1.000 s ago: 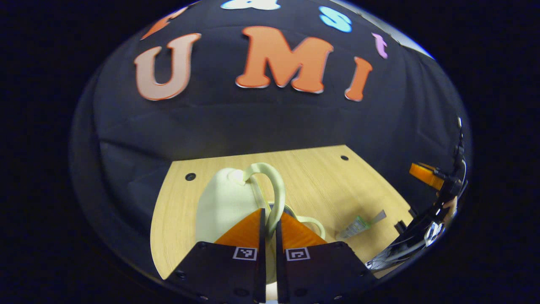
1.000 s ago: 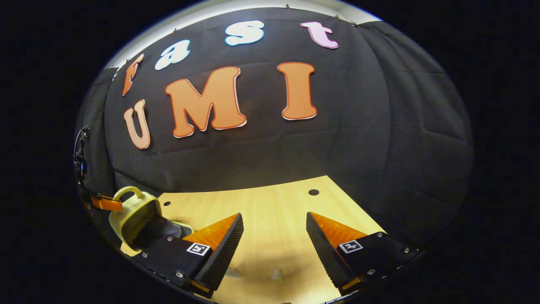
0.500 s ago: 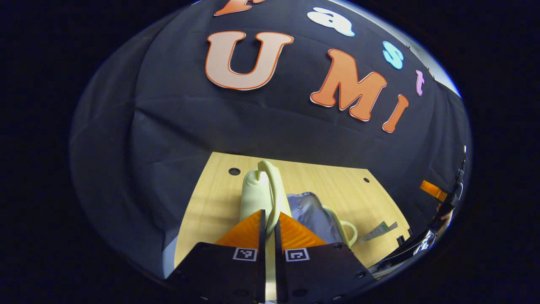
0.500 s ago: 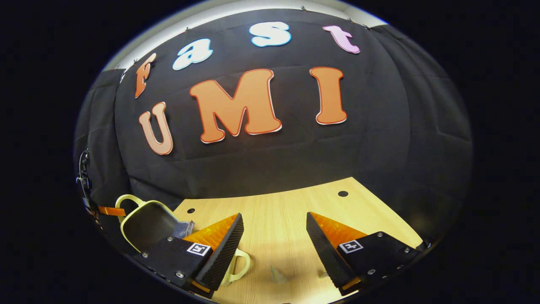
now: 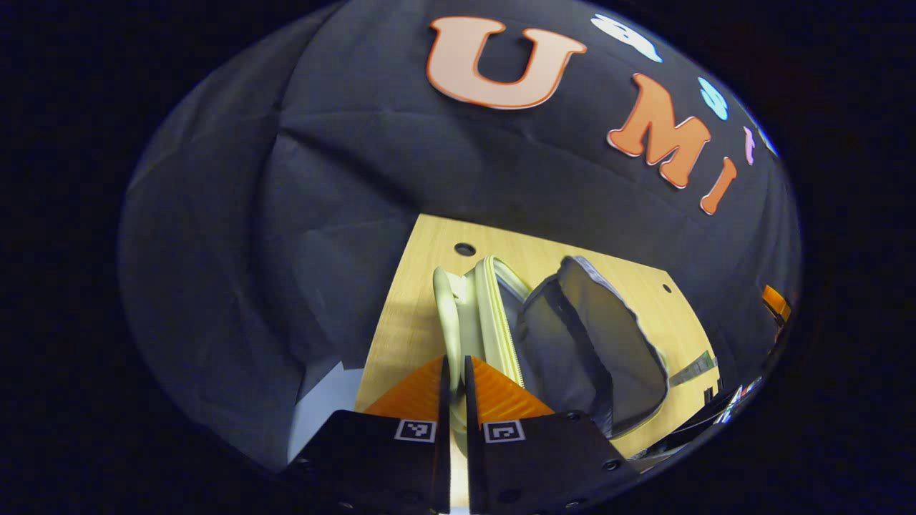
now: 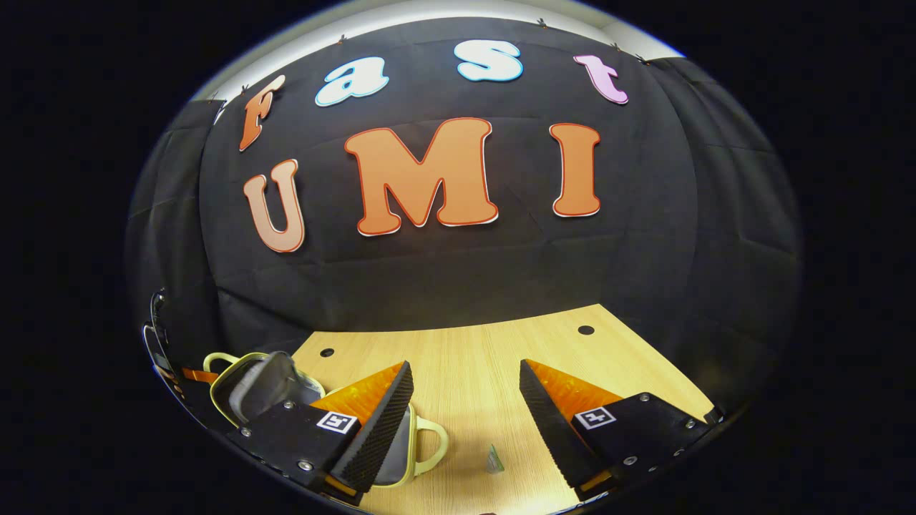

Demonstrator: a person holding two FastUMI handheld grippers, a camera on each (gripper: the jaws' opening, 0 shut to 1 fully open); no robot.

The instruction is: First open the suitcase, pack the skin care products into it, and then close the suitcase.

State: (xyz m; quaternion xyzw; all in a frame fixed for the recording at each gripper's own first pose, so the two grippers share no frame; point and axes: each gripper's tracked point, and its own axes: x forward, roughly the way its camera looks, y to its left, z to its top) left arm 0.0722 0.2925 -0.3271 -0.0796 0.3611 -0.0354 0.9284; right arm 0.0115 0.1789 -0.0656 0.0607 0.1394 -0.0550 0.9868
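Booth: black cloth wall behind a wooden table [image 6: 472, 372] with small holes near the far edge.
Suitcase [image 5: 572, 343]: a small pale green case with grey lining, on the left part of the table; it stands open, the lid half raised toward the left.
Left gripper [image 5: 454, 372]: clenched on a pale green part of the lid, it seems the handle or the rim; both fingers press on it with almost no gap.
Right gripper [image 6: 465, 400]: released, jaws wide apart, hovering over the bare table to the right of the case, holding nothing.
Skin care product: a small greenish sachet [image 6: 493, 459] lies flat on the table just in front of the right gripper, between its fingers; in the left gripper view a strip of the same kind [image 5: 693, 370] shows beyond the case.
Step in hand: opening, I judge it nearly complete; packing is not yet begun.
How to do it well: swing the lid fully over until it rests by itself, keeping the grip firm so the thin handle does not slip.
Risk: if released too early, the lid may fall shut; the sachet is flat and thin, so it needs a low pinch at an edge.
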